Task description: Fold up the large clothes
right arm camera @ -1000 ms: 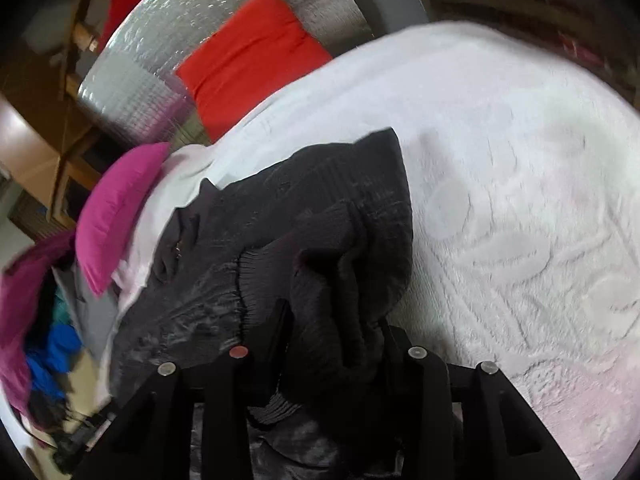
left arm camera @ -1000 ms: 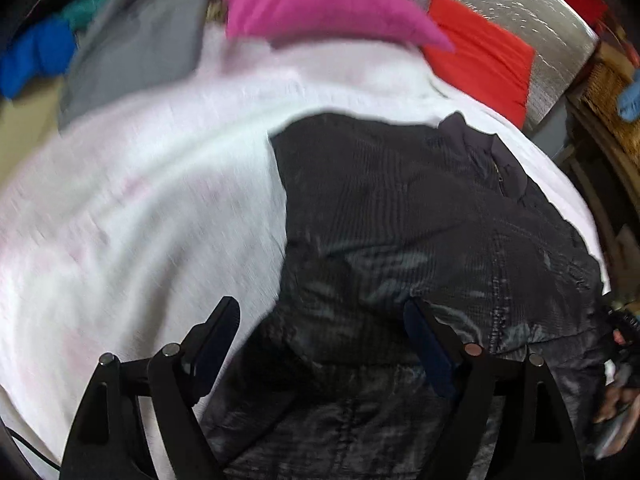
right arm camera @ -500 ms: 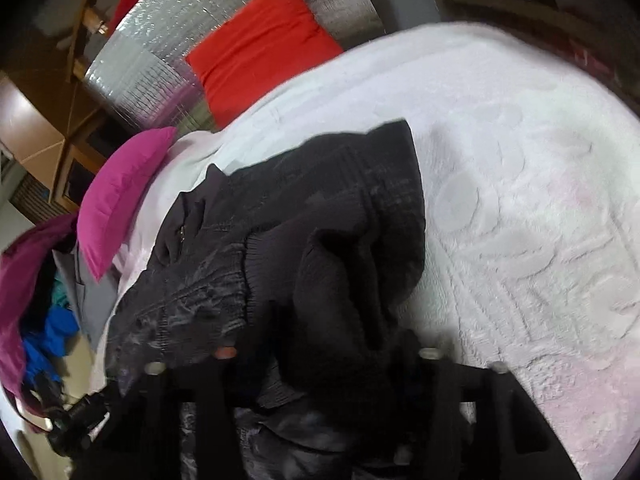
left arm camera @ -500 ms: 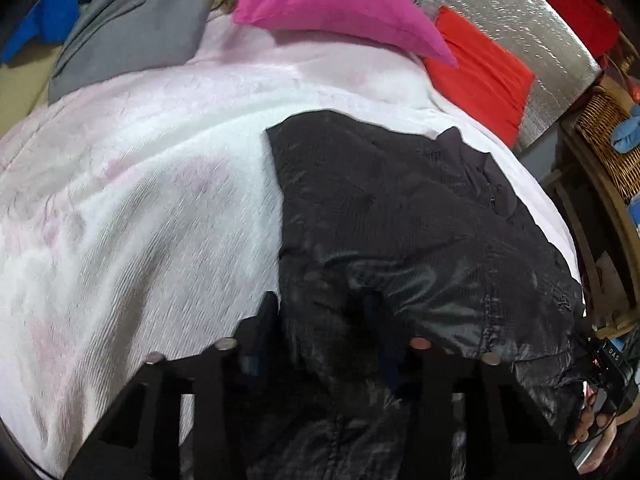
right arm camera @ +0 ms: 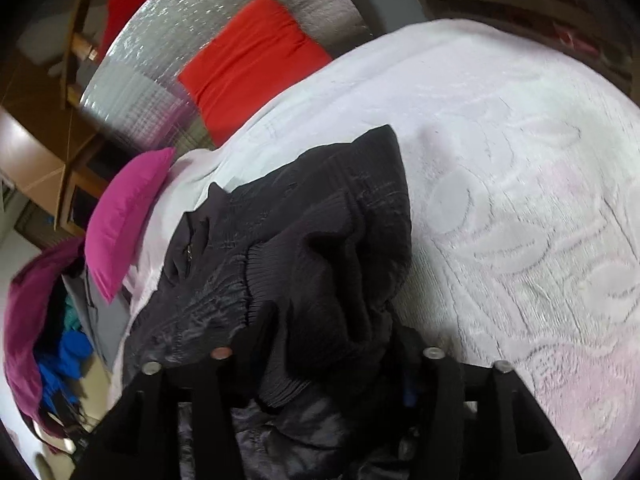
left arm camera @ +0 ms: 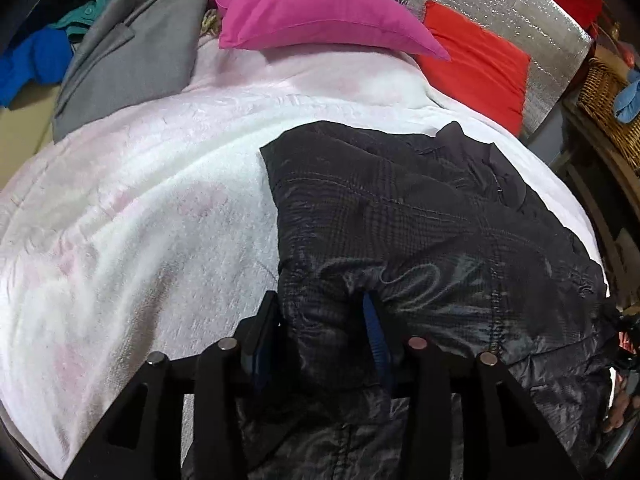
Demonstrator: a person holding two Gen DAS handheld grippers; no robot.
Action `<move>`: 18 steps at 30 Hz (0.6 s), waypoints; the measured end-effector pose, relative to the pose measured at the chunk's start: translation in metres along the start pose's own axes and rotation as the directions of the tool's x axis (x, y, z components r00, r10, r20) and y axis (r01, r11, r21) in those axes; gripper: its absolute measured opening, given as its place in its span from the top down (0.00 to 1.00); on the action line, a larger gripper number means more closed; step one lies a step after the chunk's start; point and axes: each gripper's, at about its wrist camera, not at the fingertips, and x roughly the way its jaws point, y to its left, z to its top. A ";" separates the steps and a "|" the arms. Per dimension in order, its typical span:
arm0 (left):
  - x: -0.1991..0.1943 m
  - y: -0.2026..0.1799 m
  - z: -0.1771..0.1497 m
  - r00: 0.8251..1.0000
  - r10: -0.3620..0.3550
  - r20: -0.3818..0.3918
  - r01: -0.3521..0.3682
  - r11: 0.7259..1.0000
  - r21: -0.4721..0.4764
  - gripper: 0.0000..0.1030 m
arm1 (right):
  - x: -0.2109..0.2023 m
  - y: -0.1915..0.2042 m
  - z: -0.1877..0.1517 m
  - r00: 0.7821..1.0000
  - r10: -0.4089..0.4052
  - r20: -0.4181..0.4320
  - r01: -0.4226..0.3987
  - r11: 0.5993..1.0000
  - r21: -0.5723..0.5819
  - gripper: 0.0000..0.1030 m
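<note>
Jacket [left arm camera: 420, 220] lies on the blanket [left arm camera: 140, 220]; pillow [left arm camera: 312, 8] behind it.

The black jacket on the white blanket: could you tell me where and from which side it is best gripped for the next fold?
Probably the black jacket by its near hem, approached from the near edge of the white blanket: the collar lies far, and fabric already bunches between both opening grippers, left gripper and right gripper.

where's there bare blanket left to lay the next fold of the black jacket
Free: the wide white blanket left of the black jacket, bordered by the pink pillow and grey garment; also the far-side patch in the right wrist view. Crowded: the clothes pile beyond the grey garment.
</note>
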 end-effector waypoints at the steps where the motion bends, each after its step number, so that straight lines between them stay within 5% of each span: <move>1: -0.002 0.000 0.000 1.000 0.009 0.003 -0.009 1.000 0.002 0.54 | -0.005 -0.001 0.002 1.000 -0.006 0.012 0.006 1.000 0.010 0.43; 4: -0.011 -0.003 -0.003 0.999 0.036 0.029 -0.037 0.999 0.019 0.53 | -0.030 0.001 0.007 0.991 -0.036 0.132 0.034 0.999 0.015 0.43; 8: -0.028 -0.009 -0.006 0.986 0.109 0.123 -0.118 0.991 0.064 0.36 | -0.057 0.008 0.008 0.967 0.167 0.190 -0.173 0.985 0.014 0.35; 18: -0.072 -0.021 -0.023 0.956 0.145 0.255 -0.176 0.979 0.104 0.35 | -0.032 0.058 -0.049 0.935 0.351 -0.048 -0.352 0.936 -0.002 0.34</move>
